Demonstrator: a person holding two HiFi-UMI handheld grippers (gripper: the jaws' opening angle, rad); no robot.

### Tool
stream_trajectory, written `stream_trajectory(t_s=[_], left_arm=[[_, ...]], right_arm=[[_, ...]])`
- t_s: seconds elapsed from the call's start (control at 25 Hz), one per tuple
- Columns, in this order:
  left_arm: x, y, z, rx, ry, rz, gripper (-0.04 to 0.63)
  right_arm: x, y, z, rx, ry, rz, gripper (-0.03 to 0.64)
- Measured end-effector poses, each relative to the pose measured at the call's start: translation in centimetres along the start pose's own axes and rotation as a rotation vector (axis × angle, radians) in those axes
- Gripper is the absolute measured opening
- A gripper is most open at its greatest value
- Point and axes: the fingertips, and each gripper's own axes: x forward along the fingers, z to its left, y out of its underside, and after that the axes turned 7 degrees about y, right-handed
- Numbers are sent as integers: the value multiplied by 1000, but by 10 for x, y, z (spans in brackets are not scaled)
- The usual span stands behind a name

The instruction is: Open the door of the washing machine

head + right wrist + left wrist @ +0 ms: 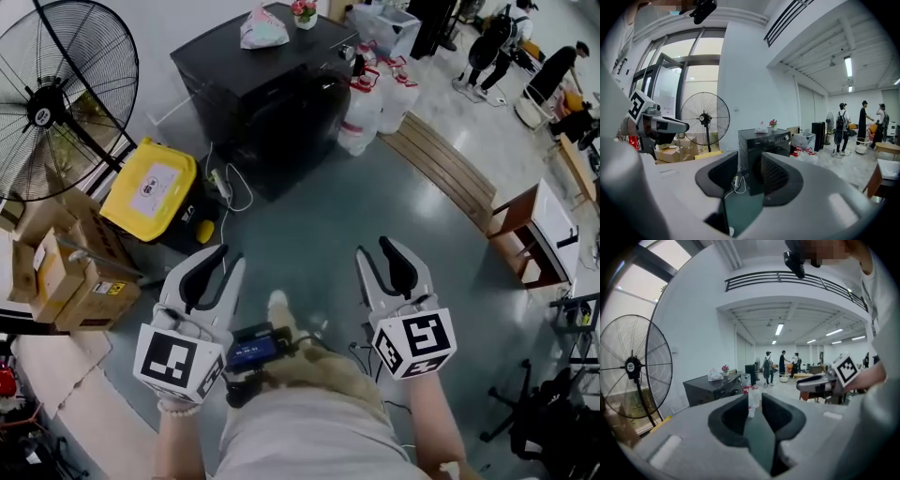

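The black washing machine [272, 94] stands across the floor ahead of me, its round door [305, 117] shut. It shows small in the left gripper view [712, 389] and nearer in the right gripper view [764, 145]. My left gripper [230, 258] and right gripper [373, 249] are held side by side in front of me, well short of the machine. Both are open, with nothing between the fingers. The left gripper's jaws [753, 401] stand a narrow gap apart, and the right gripper's jaws [750, 161] stand wider.
A large floor fan [56, 94], a yellow-lidded bin [150, 187] and cardboard boxes [66, 272] stand to the machine's left. A power strip with a white cable [225, 183] lies by it. White jugs [370, 108] and a wooden bench [450, 164] are to its right. People [497, 47] stand far back.
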Motion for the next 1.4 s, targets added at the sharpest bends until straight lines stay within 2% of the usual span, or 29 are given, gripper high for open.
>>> stream_trajectory(t_s=[0.28, 0.72, 0.96, 1.4], left_arm=[[9, -3, 10, 18, -9, 7, 83], [54, -9, 31, 15, 45, -9, 83], [84, -10, 60, 28, 66, 10, 83], [146, -17, 135, -6, 117, 20, 83]], right_arm=[[8, 3, -1, 19, 4, -5, 140], [40, -1, -17, 12, 27, -1, 140], [77, -12, -21, 24, 29, 3, 140], [168, -32, -32, 14, 49, 62, 140]])
